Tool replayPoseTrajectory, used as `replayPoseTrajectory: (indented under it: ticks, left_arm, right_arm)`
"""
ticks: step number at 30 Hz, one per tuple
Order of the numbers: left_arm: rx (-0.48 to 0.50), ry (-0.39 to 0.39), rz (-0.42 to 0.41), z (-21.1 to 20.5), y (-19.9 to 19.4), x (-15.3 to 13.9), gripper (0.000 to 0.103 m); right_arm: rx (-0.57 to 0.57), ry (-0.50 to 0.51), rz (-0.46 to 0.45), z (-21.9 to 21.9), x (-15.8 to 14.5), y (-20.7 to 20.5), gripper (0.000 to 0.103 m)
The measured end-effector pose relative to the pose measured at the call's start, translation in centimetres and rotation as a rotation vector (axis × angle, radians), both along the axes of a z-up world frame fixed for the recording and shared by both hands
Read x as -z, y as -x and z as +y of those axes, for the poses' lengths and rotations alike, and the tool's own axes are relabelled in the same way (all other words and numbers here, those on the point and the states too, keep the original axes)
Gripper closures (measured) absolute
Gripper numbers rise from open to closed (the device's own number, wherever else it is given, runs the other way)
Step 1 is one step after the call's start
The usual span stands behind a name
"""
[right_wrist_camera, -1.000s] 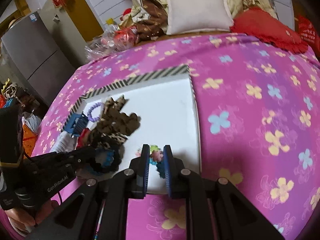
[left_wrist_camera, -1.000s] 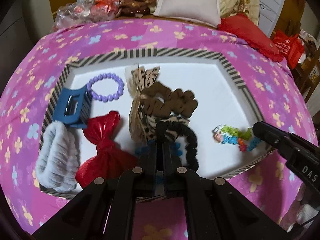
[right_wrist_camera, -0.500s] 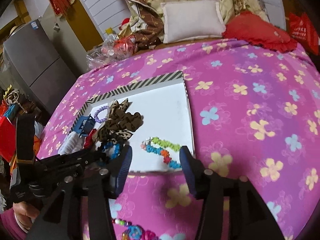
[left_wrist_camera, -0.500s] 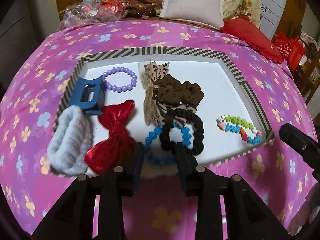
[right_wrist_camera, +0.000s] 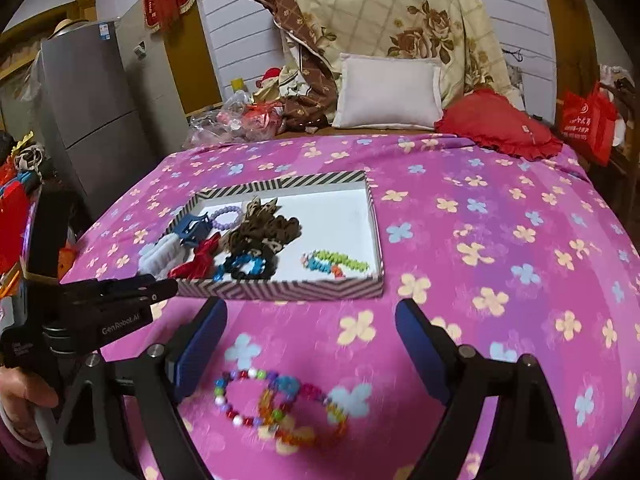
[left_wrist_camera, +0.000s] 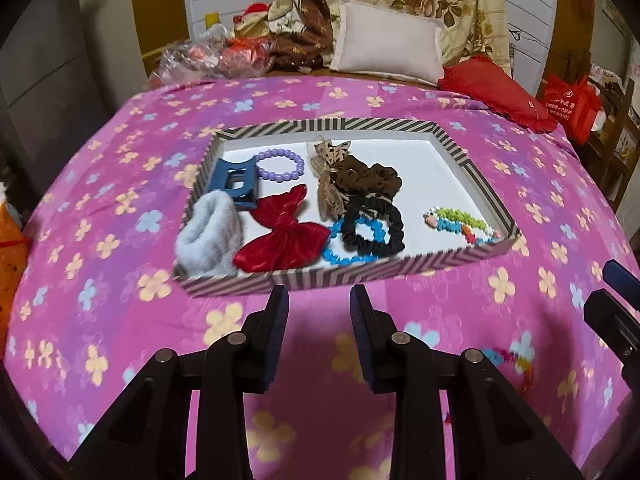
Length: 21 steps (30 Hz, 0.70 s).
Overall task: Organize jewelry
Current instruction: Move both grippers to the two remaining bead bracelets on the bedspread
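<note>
- Jewelry sits mostly in a striped tray (left_wrist_camera: 400,269) on the bed (left_wrist_camera: 100,240), whose cover is pink with flowers.
- Going left to right in the tray from the left wrist view, we see a grey fluffy band (left_wrist_camera: 208,236) against the left wall, with a blue claw clip (left_wrist_camera: 234,182) just behind it.
- Next come a purple bead bracelet (left_wrist_camera: 279,165) toward the far side and a red bow (left_wrist_camera: 286,236) toward the near side, touching the fluffy band.
- Near the middle we find a leopard ribbon (left_wrist_camera: 330,184) and a brown scrunchie (left_wrist_camera: 368,178) bunched together, and in front of them a black scrunchie (left_wrist_camera: 374,228) lying over a blue bead bracelet (left_wrist_camera: 348,254).
- At the tray's near right corner lies a green and blue bead string (left_wrist_camera: 460,222).
- Our left hand-held gripper (left_wrist_camera: 319,316) hovers over the bed just in front of the tray, parted a moderate way and holding nothing.
- Our right hand-held gripper (right_wrist_camera: 310,340) is spread wide and holds nothing, above the bed to the near side of the tray.
- Between and just beyond its fingers (right_wrist_camera: 420,344), two multicolour bead bracelets (right_wrist_camera: 280,408) lie on the bed outside the tray, blurred, looking as if they overlap.
- Behind the bed we see a white pillow (right_wrist_camera: 388,94) and a red cushion (right_wrist_camera: 496,128).
</note>
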<state>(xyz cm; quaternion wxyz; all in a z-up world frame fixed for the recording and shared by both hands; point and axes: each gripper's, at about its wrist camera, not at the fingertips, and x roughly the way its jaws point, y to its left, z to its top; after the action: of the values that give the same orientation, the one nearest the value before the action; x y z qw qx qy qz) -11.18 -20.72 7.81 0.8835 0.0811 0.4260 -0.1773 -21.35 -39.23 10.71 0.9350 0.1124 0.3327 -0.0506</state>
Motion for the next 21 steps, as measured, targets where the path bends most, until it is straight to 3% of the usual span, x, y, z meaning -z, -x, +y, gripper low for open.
replayPoseTrajectory:
  ticks: [16,21]
  left_arm:
    - [-0.013,0.009,-0.03,2.5,4.6,-0.3,0.069]
    - [-0.01,0.013,-0.034,2.9,5.5,-0.4,0.069]
  right_arm:
    - [-0.075,0.095,0.005,4.4,0.6,5.7,0.014]
    - [-0.075,0.082,0.008,4.7,0.8,6.6,0.014]
